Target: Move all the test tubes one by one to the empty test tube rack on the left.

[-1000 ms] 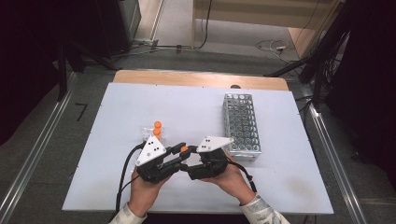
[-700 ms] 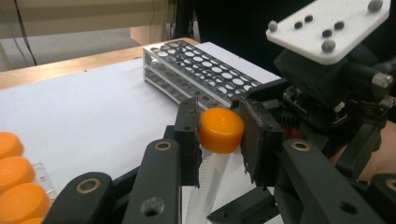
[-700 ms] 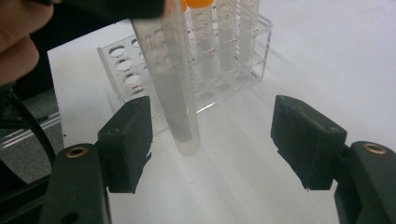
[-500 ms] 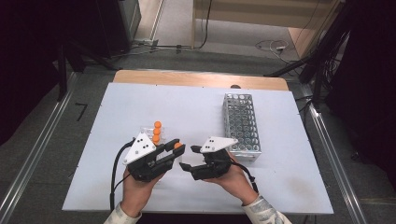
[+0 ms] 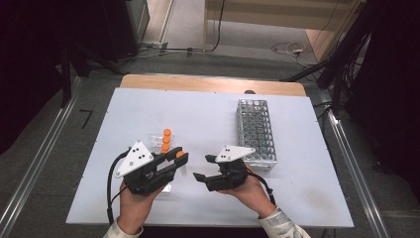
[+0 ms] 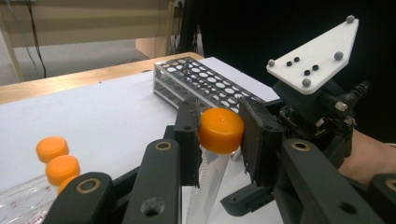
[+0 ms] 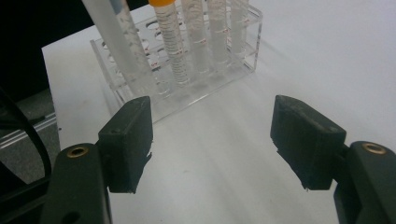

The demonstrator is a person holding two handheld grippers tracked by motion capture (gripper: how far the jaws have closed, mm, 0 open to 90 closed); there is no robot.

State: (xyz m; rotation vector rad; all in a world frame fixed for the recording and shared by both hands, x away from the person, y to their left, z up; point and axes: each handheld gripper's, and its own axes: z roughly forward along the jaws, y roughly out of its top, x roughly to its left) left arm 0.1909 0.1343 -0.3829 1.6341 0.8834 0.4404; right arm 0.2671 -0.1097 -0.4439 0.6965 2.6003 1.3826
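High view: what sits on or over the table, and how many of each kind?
orange-capped tubes: 4, one in the left gripper
racks: 2, the clear rack and the metal rack
grippers: 2, counting the right gripper
Total: 8

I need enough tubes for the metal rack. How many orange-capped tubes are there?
4: one in the left gripper; three in the clear rack, caps at. More may be hidden.

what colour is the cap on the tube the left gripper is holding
Orange. The cap shows best in the left gripper view, pinched between the jaws of the left hand-held gripper.
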